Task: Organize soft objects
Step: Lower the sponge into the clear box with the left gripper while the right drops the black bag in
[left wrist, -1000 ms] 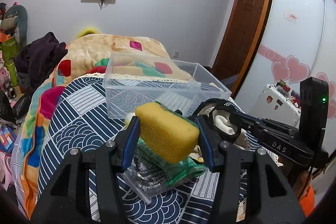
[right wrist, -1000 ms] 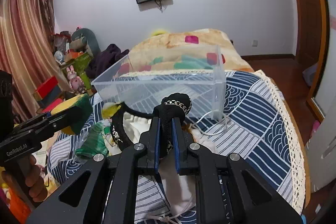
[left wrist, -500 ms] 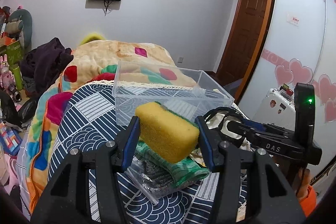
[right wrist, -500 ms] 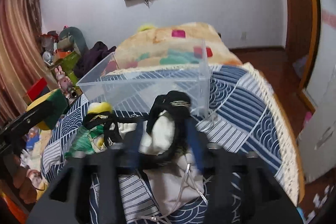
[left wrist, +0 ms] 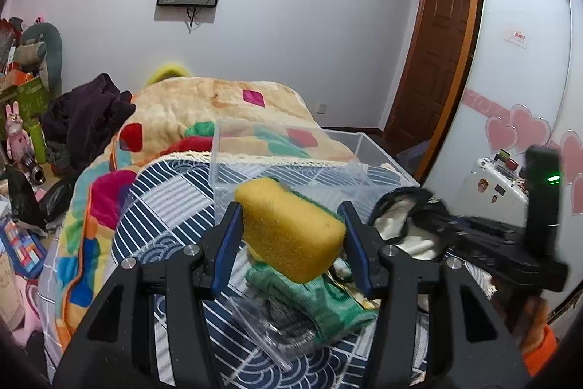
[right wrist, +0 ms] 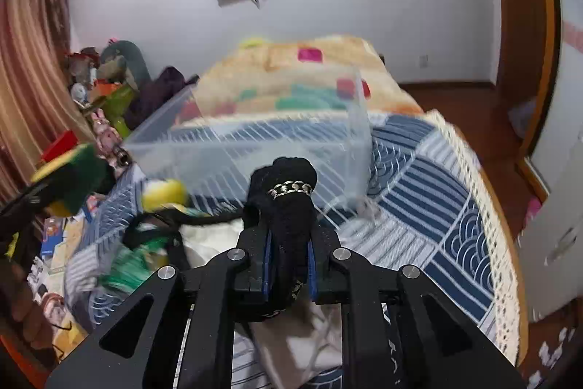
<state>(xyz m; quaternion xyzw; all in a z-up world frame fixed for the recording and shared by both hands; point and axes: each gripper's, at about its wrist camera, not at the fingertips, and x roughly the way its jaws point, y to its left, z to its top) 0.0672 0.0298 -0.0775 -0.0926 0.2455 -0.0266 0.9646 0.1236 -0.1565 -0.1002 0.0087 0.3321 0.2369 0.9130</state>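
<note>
Left tool [left wrist: 289, 232] clamps a yellow sponge [left wrist: 288, 228], right tool [right wrist: 288, 257] a black fabric bundle [right wrist: 286, 203]; both should clear the clear bin [right wrist: 255, 148] rim at frame center before release.

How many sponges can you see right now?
1 for certain: the yellow sponge with a green scouring side, clamped in the left gripper just short of the clear plastic bin. A yellow lump behind the pile is too blurred to identify.

The right tongs [right wrist: 288, 265] clamp a black chain-trimmed strap [right wrist: 289, 206], blurred, before the clear bin [right wrist: 247, 141].
</note>
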